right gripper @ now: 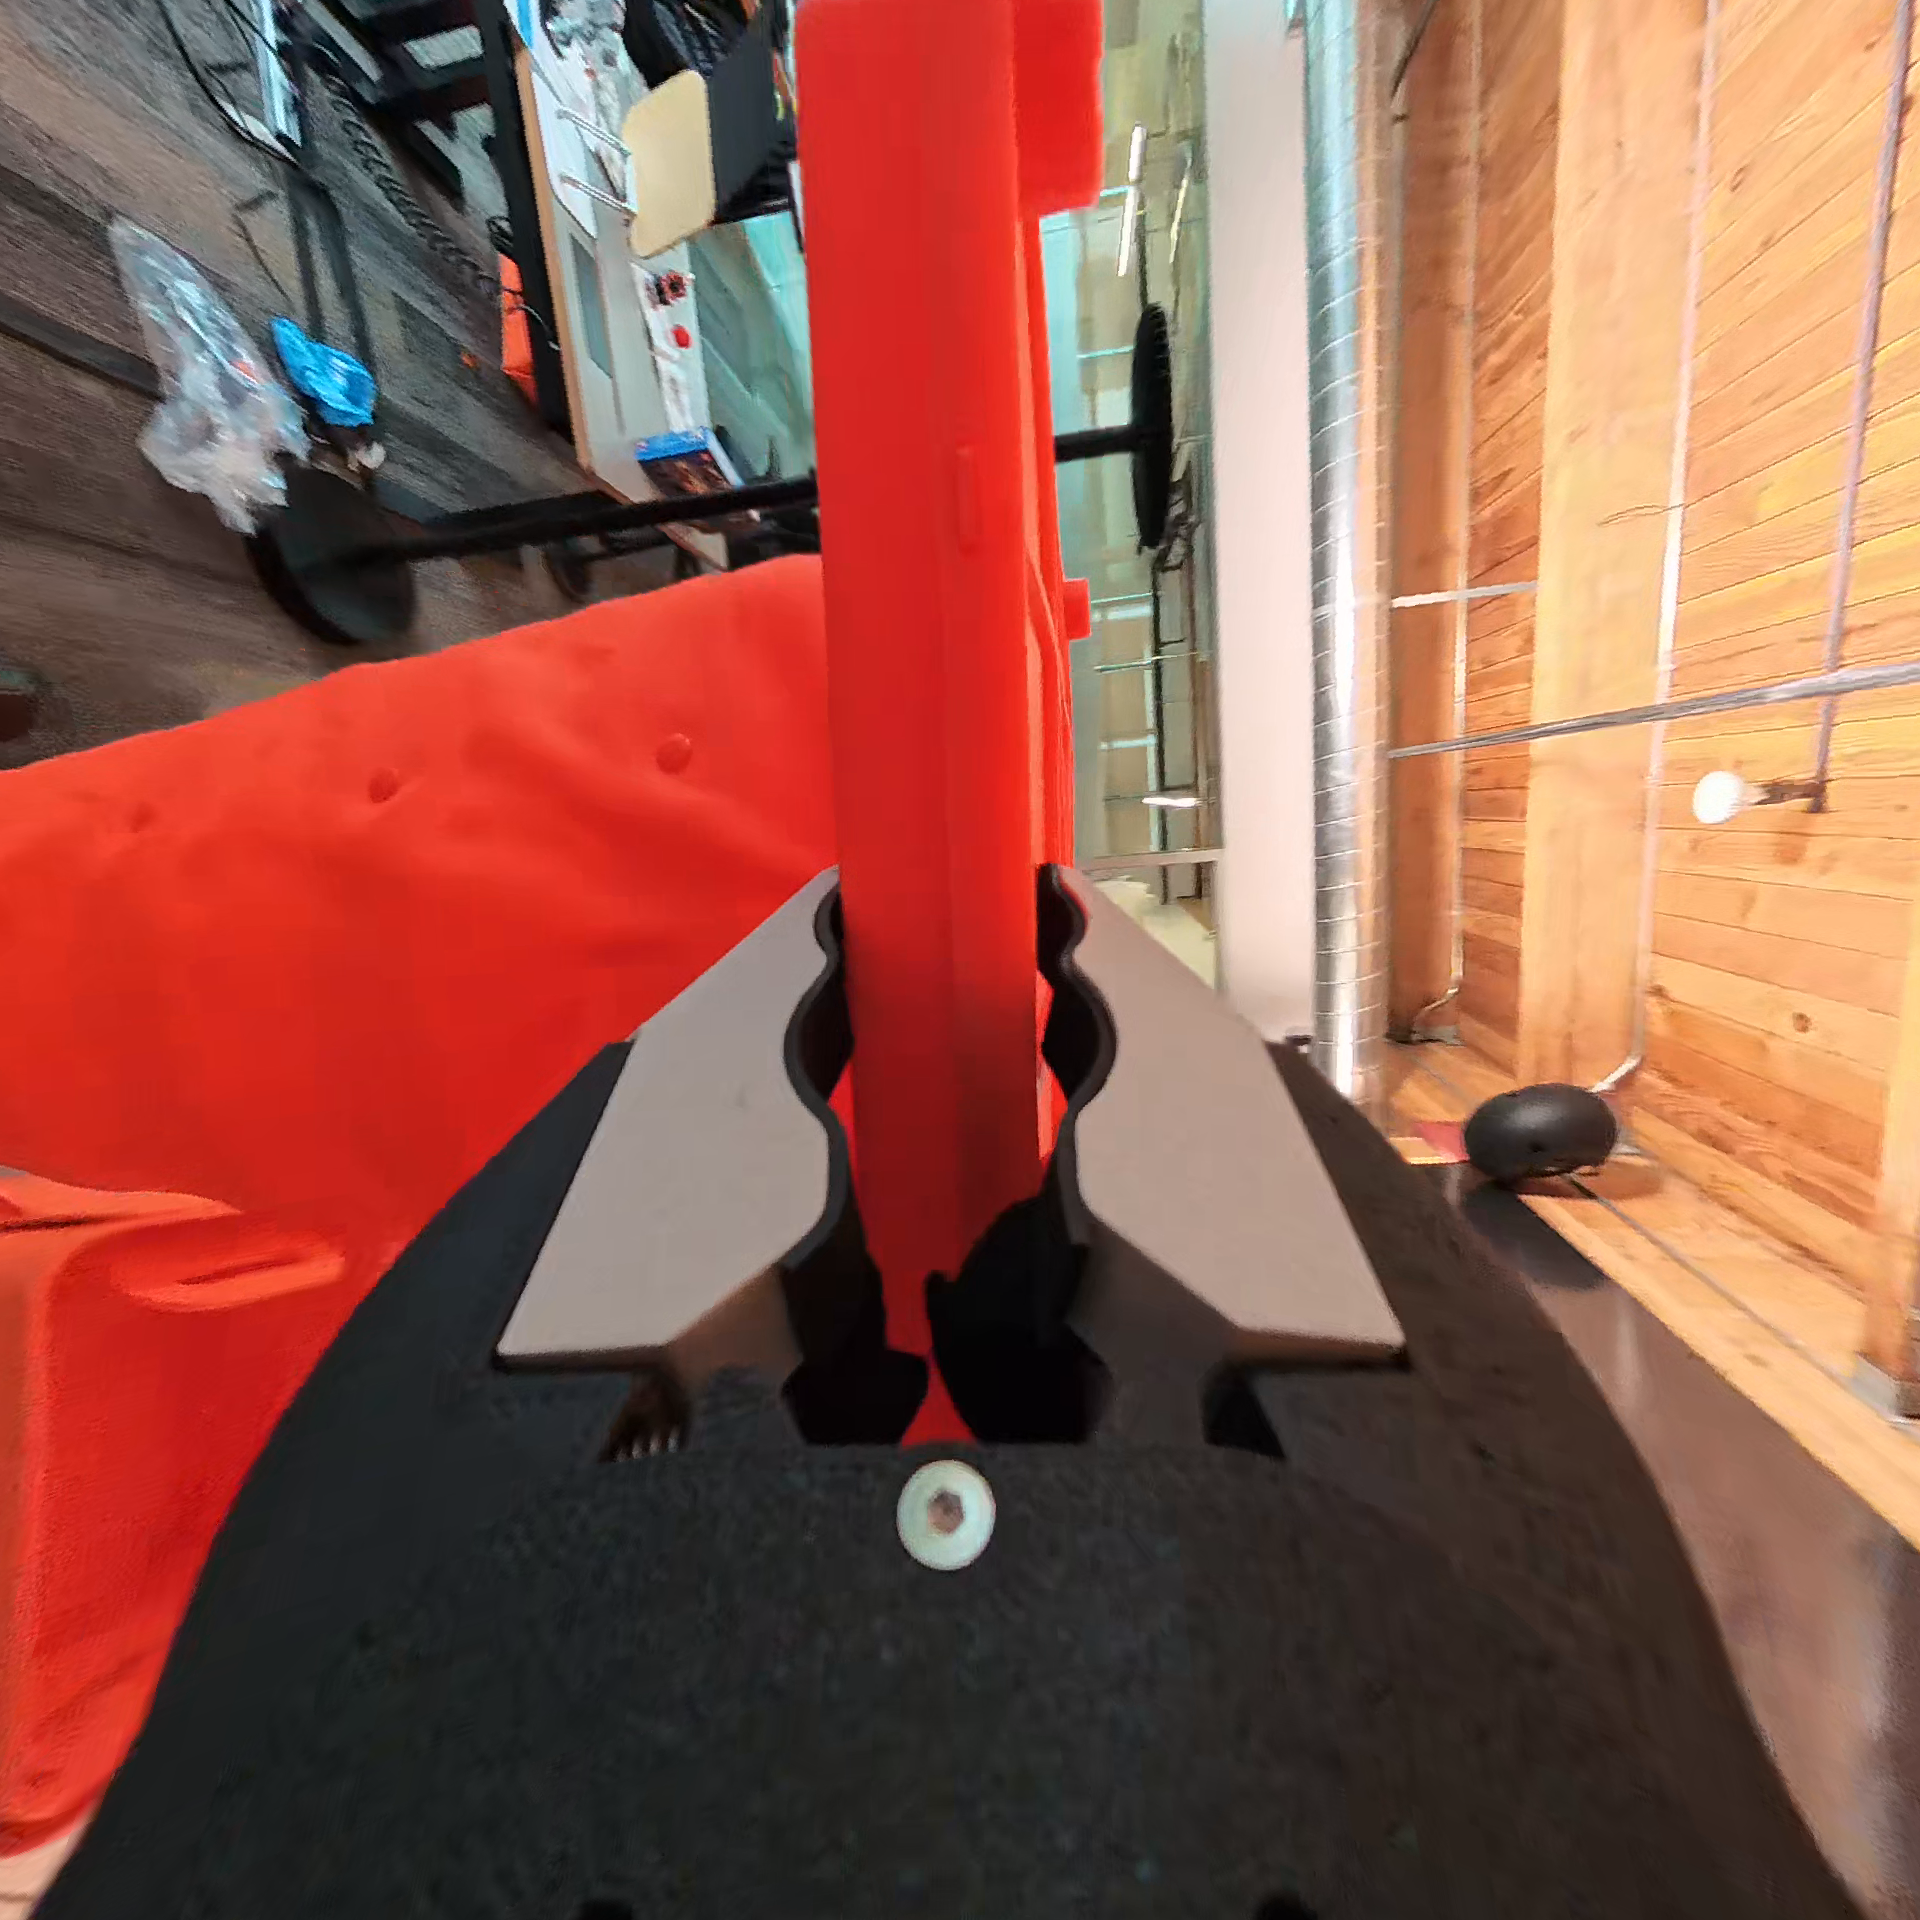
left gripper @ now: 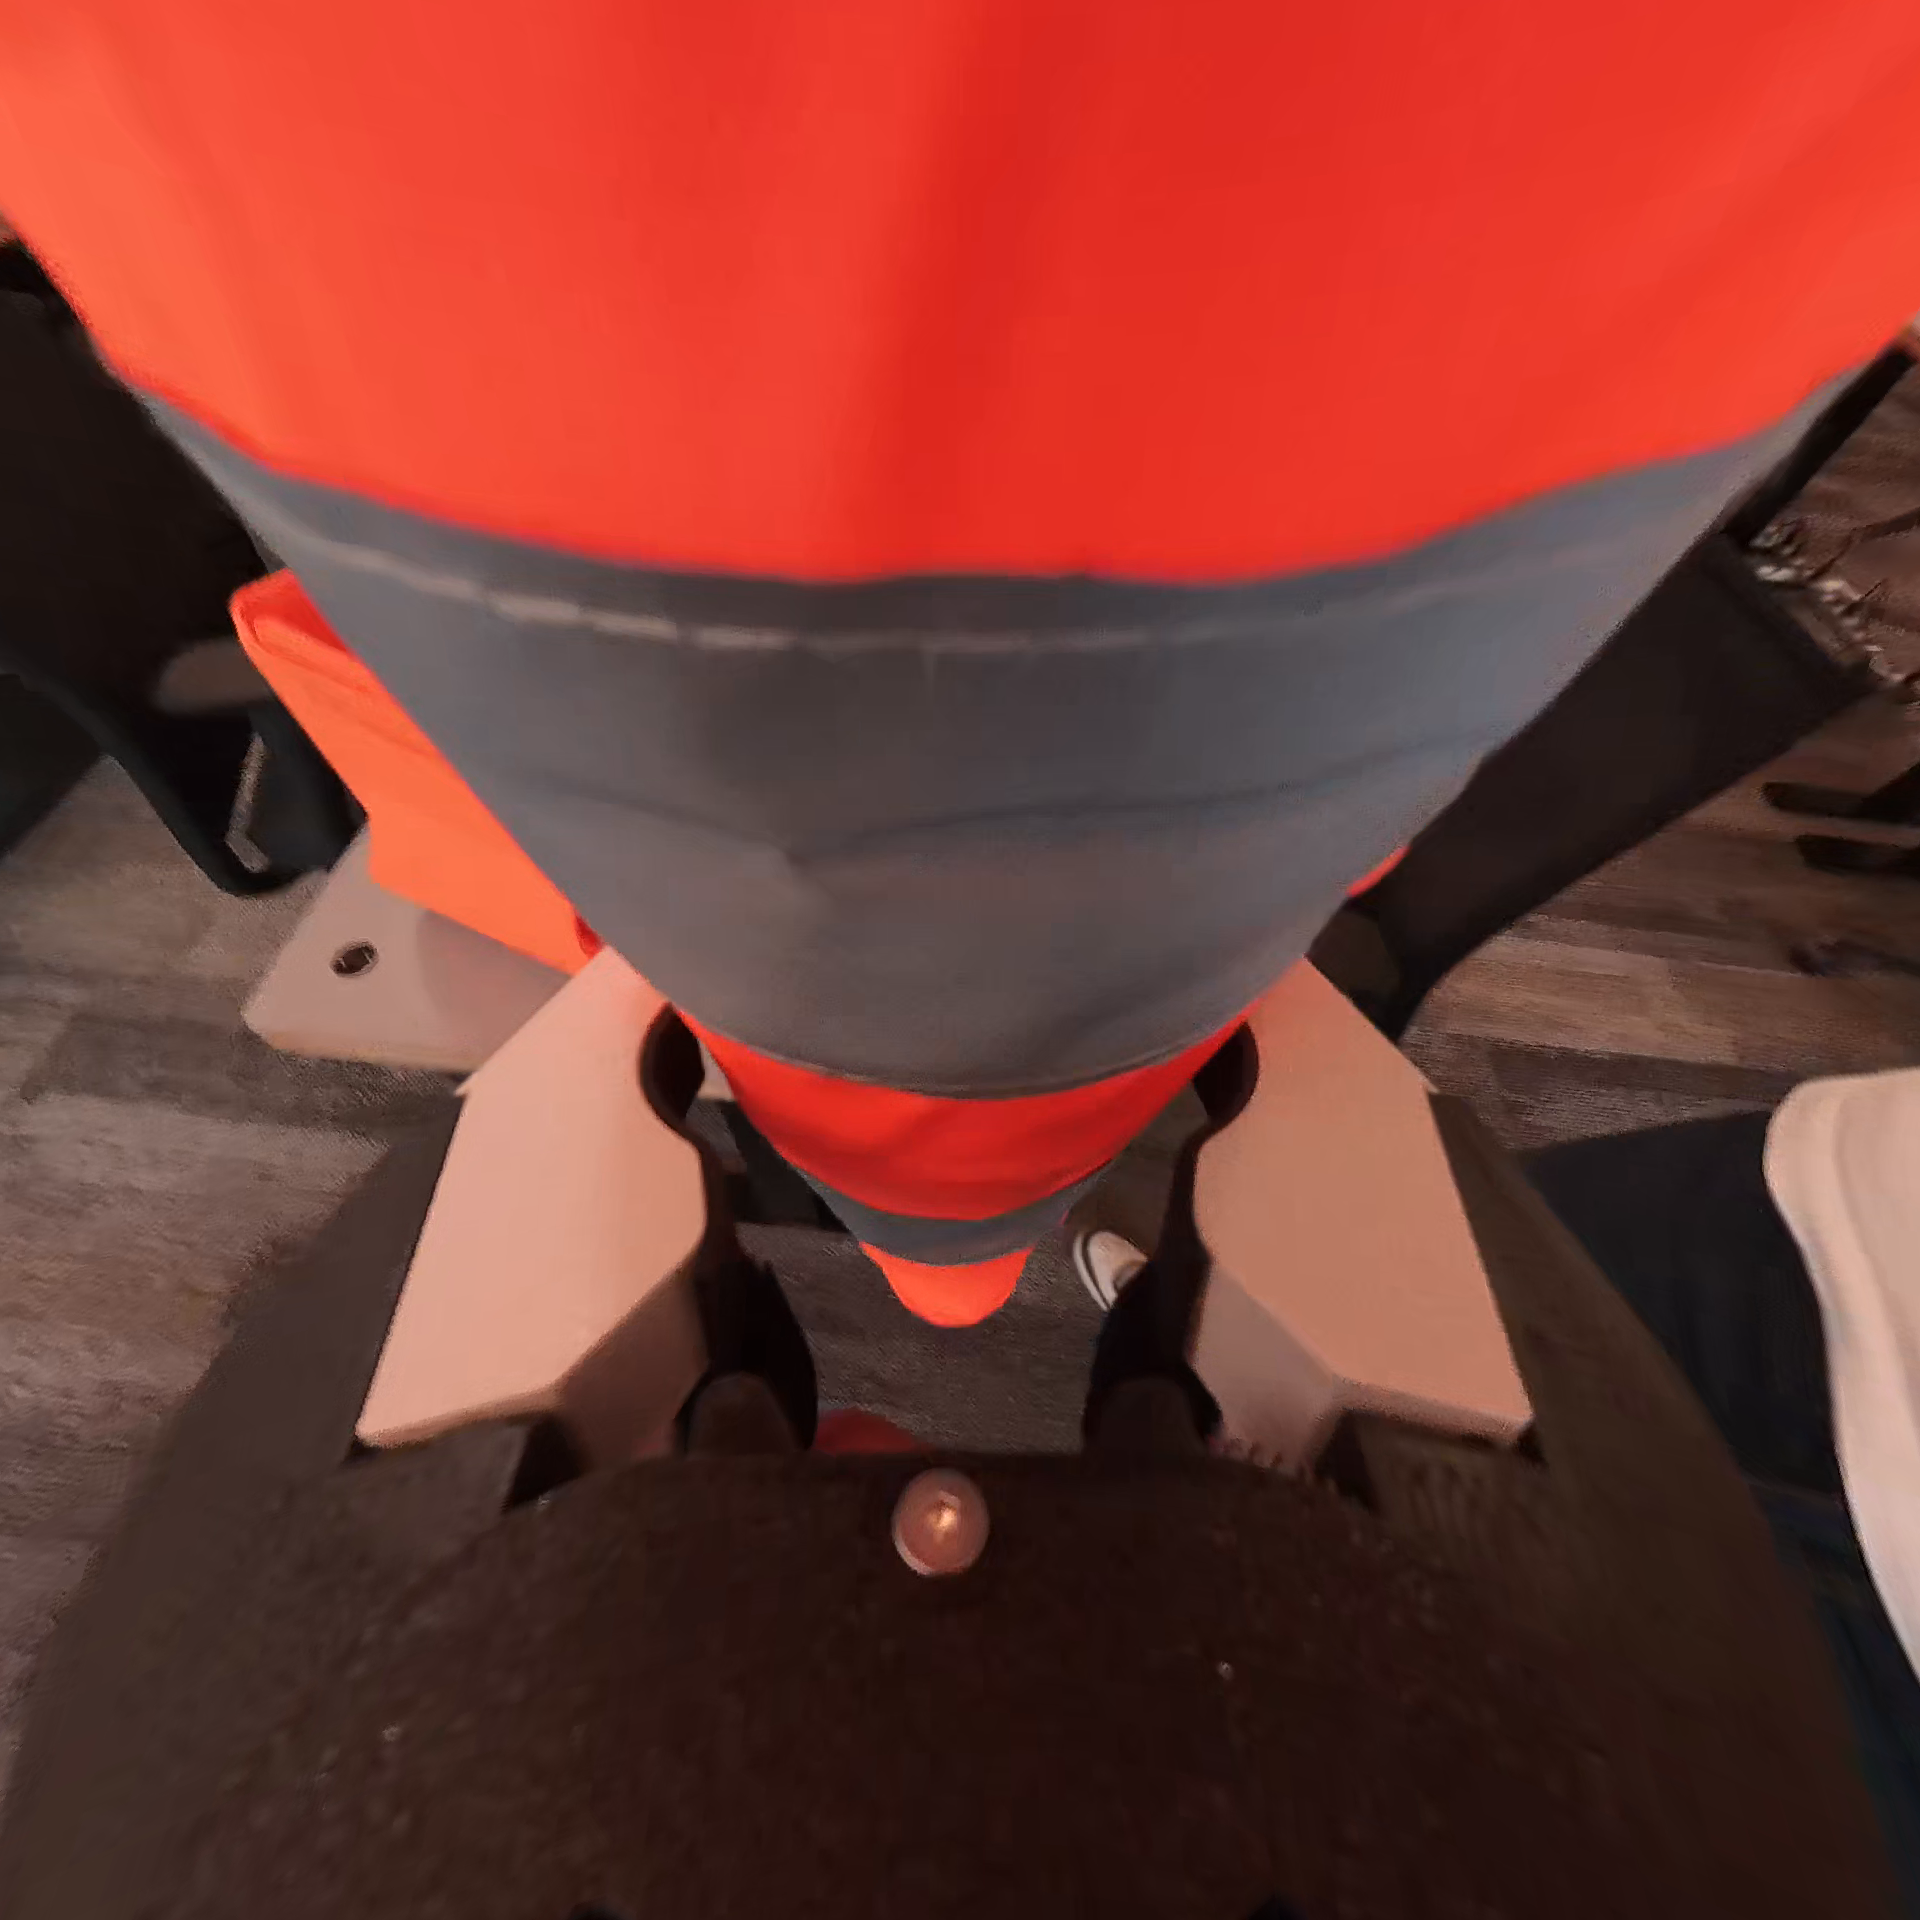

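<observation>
A bright orange garment (left gripper: 935, 312) with grey reflective bands (left gripper: 883, 748) hangs down toward the floor in the left wrist view and fills its top half. My left gripper (left gripper: 945, 1049) points down. Its fingers stand fairly wide, and a thick bunch of the garment fills the gap between them. In the right wrist view, which is turned sideways, my right gripper (right gripper: 940, 904) is shut on a folded orange strip (right gripper: 914, 520) of the same garment. The strip runs straight ahead from the fingers. More orange fabric (right gripper: 416, 883) spreads to the left.
Grey carpet floor (left gripper: 156, 1143), black furniture legs (left gripper: 1558, 779), a white shoe (left gripper: 1107, 1257) and a white cloth (left gripper: 1849, 1299) lie below. The right wrist view shows a wooden wall (right gripper: 1714, 520), a metal duct (right gripper: 1335, 520), a black stand base (right gripper: 322, 582) and a plastic bag (right gripper: 197, 395). Tip to tip, the grippers are about 50 centimeters apart.
</observation>
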A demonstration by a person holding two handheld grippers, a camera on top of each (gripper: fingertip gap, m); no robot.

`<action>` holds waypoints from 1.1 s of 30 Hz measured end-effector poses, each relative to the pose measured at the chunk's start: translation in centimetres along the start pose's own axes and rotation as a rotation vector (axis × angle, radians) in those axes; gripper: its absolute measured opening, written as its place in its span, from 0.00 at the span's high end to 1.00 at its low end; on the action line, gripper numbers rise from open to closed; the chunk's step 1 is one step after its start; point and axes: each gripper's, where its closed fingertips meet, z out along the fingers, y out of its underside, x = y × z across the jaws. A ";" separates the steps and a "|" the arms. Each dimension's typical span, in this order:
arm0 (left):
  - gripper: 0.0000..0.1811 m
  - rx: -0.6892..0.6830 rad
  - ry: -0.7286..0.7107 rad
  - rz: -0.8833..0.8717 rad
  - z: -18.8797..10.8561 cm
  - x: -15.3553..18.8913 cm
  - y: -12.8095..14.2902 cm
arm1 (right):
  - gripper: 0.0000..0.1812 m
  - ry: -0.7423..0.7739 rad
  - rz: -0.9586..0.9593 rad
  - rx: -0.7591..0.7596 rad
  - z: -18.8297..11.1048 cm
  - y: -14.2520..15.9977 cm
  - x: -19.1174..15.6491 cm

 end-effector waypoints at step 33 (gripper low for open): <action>0.69 0.051 0.147 0.286 48.4 -25.6 -26.5 | 0.82 0.077 -0.097 -0.456 9.6 47.9 7.1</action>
